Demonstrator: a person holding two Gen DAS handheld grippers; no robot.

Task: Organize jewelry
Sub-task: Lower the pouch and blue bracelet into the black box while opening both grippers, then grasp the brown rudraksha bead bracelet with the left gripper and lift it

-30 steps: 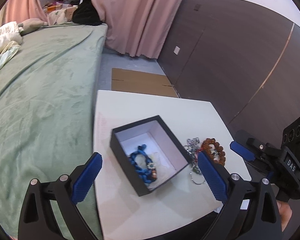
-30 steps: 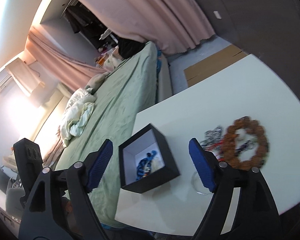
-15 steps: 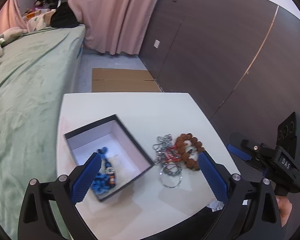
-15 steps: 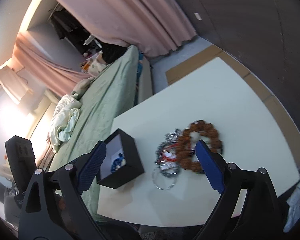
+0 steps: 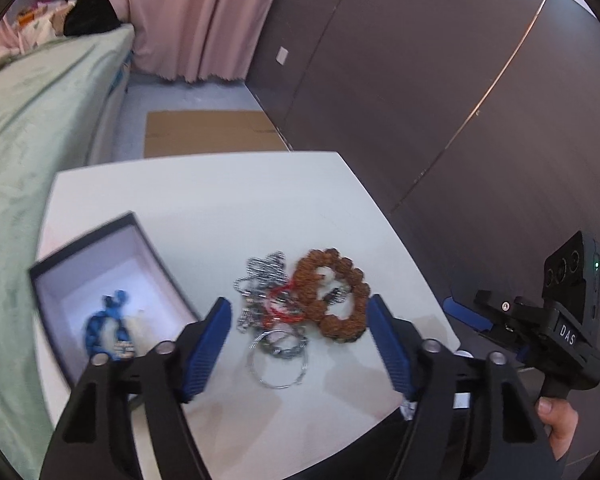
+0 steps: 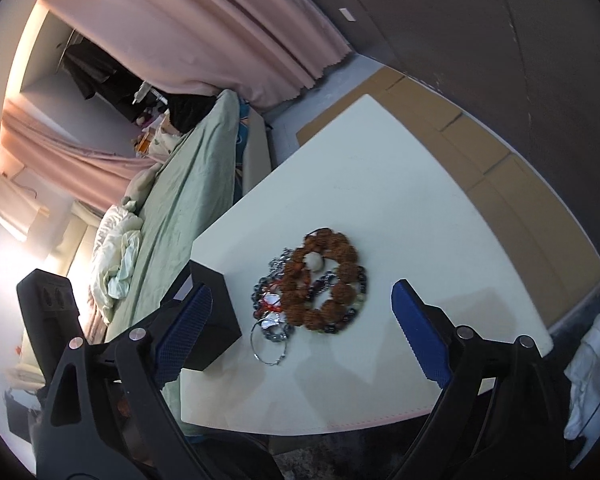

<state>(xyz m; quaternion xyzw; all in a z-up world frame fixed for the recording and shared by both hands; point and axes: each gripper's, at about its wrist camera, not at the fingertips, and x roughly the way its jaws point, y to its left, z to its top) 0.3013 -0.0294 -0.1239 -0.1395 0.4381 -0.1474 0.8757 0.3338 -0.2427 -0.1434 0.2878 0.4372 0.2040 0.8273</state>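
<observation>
A black box with a white inside sits at the left of the white table and holds a blue bead bracelet. A pile of jewelry lies to its right: a brown bead bracelet, silver chains, a red string and a thin silver bangle. My left gripper is open and empty, above the near side of the pile. My right gripper is open and empty, above the pile; the box is at its left finger.
A bed with a green cover runs along the table's left side. Flat cardboard lies on the floor beyond the table. A dark panel wall stands to the right. The right gripper's body shows at the table's right edge.
Both grippers have swung right from the box toward the jewelry pile. The left gripper's fingers have narrowed their gap. The jewelry has not moved.
</observation>
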